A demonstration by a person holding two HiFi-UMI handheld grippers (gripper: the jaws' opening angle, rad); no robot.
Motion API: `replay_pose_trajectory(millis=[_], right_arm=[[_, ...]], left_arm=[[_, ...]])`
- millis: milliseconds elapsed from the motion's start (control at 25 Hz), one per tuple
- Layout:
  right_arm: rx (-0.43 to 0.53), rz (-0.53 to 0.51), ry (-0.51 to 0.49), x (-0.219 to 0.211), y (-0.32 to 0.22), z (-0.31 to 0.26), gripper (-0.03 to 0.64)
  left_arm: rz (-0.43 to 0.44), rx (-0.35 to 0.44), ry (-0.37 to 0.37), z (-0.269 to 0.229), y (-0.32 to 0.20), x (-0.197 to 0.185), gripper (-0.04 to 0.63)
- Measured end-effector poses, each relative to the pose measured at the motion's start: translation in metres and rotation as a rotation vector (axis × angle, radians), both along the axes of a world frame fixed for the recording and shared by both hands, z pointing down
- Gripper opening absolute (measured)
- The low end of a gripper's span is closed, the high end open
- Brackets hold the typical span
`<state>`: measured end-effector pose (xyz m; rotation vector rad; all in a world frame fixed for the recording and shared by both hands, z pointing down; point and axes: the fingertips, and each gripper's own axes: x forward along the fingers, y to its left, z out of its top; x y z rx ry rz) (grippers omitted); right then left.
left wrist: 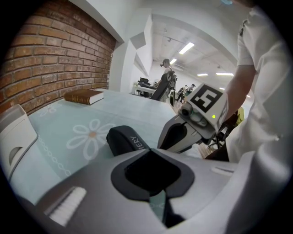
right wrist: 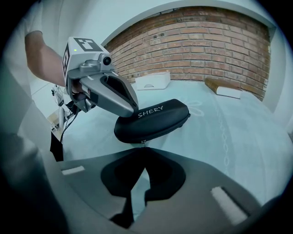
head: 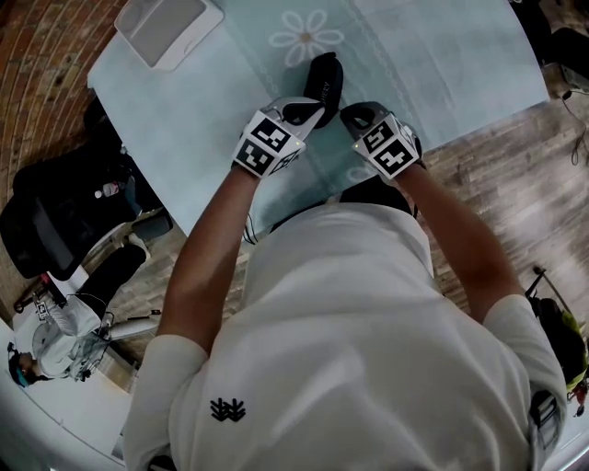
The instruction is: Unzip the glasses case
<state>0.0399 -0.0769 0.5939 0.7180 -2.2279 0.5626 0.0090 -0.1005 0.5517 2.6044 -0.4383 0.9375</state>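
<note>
The right gripper's (right wrist: 143,148) jaws are pinching together on the small metal zipper pull (right wrist: 143,142) that is hanging from the near edge of the black, oval, hard-shell glasses case (right wrist: 155,119); only a thin slit is showing lower down between the pads. The left gripper's (left wrist: 149,151) jaws are meeting at their tips with nothing visible between them, and in the right gripper view that gripper (right wrist: 130,109) is lying on top of the case's near end, just beside the white lettering on the lid.

The case is sitting flat on the counter, which is wearing a pale teal cloth printed with white daisies (head: 442,64), and its lid is looking closed. From the head view the case (head: 325,78) is lying just ahead of the two grippers, with the left one (head: 315,109) and the right one (head: 344,110) coming in close together at its near end.

Farther off, a white rectangular plastic box (head: 170,28) is resting near the counter's far left corner, and a brown hardcover book (left wrist: 84,96) is lying by the red brick wall (right wrist: 192,36).
</note>
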Motion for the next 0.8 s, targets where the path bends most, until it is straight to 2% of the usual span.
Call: replay_pose_trajectory(millis=[800], right_arm=[[0.037,-0.108,0.009,0.017,-0.036,-0.011,0.000]], left_arm=[[-0.045,-0.027,-0.019,-0.002,-0.001,0.000,0.054]])
